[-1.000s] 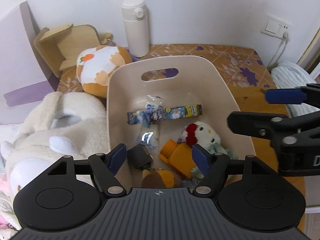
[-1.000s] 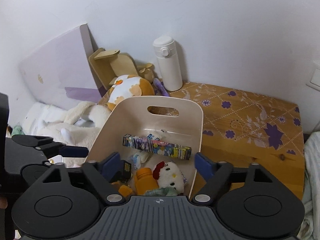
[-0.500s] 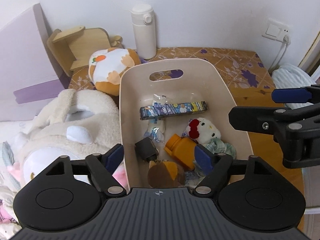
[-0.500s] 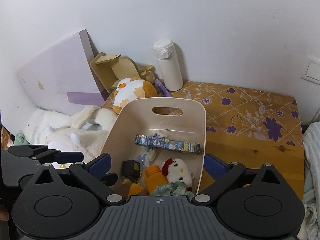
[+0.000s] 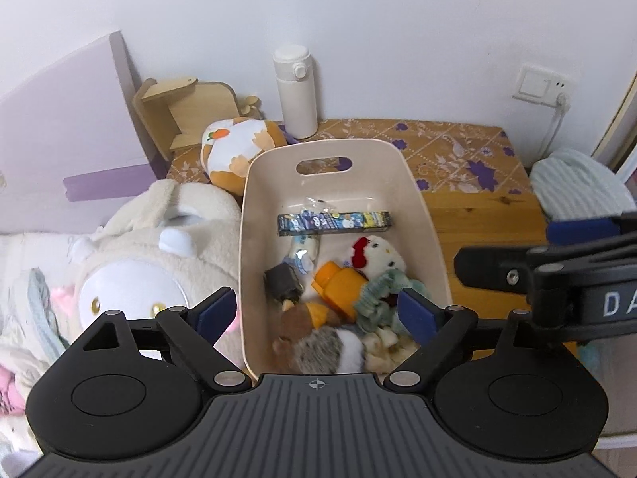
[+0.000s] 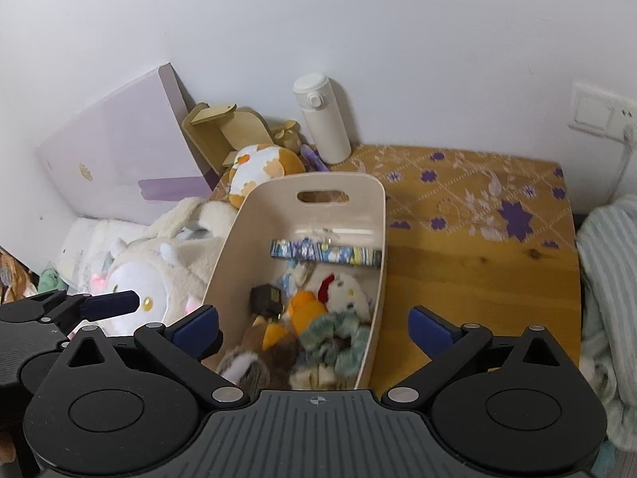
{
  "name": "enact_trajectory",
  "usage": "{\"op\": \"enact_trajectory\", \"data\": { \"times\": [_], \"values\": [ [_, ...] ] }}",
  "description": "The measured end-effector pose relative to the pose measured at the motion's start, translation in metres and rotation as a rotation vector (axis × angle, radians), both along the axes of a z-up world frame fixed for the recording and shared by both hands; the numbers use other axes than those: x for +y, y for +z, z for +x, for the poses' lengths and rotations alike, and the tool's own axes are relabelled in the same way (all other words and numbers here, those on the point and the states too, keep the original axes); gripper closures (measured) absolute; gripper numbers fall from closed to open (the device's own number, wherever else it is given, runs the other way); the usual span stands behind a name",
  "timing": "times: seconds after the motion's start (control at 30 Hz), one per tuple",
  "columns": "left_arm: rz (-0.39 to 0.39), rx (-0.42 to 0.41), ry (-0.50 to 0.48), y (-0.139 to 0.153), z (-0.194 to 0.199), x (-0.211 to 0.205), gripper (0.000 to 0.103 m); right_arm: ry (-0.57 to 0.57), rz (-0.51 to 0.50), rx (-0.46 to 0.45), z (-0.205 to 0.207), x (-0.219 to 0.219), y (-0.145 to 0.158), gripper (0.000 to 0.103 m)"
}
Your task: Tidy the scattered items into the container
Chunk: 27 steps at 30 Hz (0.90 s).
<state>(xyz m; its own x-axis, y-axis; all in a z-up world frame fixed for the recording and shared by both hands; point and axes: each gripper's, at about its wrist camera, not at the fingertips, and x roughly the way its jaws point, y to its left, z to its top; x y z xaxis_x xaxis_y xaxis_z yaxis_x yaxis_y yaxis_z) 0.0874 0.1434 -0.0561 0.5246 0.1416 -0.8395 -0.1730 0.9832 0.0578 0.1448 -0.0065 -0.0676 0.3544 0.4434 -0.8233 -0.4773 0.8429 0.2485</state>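
A beige bin (image 5: pixel 418 199) (image 6: pixel 235 239) with a handle slot stands on the wooden table. It holds a long patterned box (image 5: pixel 332 222) (image 6: pixel 324 254), an orange bottle (image 5: pixel 338 285) (image 6: pixel 304 308), a white kitty plush (image 5: pixel 378 253) (image 6: pixel 346 286), a dark small block (image 5: pixel 282 283), a green scrunchie (image 5: pixel 378 294) (image 6: pixel 334 338) and a brown-grey furry toy (image 5: pixel 318 346). My left gripper (image 5: pixel 316 312) is open and empty above the bin's near end. My right gripper (image 6: pixel 314 324) is open and empty, above the bin's near end too.
A large cream plush (image 5: pixel 159 255) (image 6: pixel 159 271) lies left of the bin. An orange-white plush (image 5: pixel 239 147), a wooden stand (image 5: pixel 179 111) and a white flask (image 5: pixel 296 91) stand behind. A lilac board (image 5: pixel 59 131) leans on the wall. Striped cloth (image 6: pixel 609 298) lies right.
Both grippers have pulled back and up from the bin, so more of its near end shows. The bin's contents have not moved.
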Motion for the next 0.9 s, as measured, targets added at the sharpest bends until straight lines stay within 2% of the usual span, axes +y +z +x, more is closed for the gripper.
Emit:
{"op": "enact_trajectory", "data": {
  "times": [0.23,0.47,0.77,0.9],
  "values": [
    [-0.006,-0.032,0.037,0.025,-0.047,-0.025,0.013,-0.003,-0.014,-0.010,-0.038,-0.025,0.021,0.000],
    [-0.005,-0.063,0.029,0.048,-0.090,-0.036,0.013,-0.045,-0.020,-0.028,-0.078,-0.045,0.043,0.000],
    [0.011,-0.095,-0.069,0.072,-0.148,-0.039,0.013,-0.135,-0.057,-0.120,-0.149,-0.048,0.075,0.000],
    [0.014,-0.104,-0.101,0.079,-0.173,-0.035,0.013,-0.180,-0.060,-0.127,-0.179,-0.047,0.081,0.000]
  ]
}}
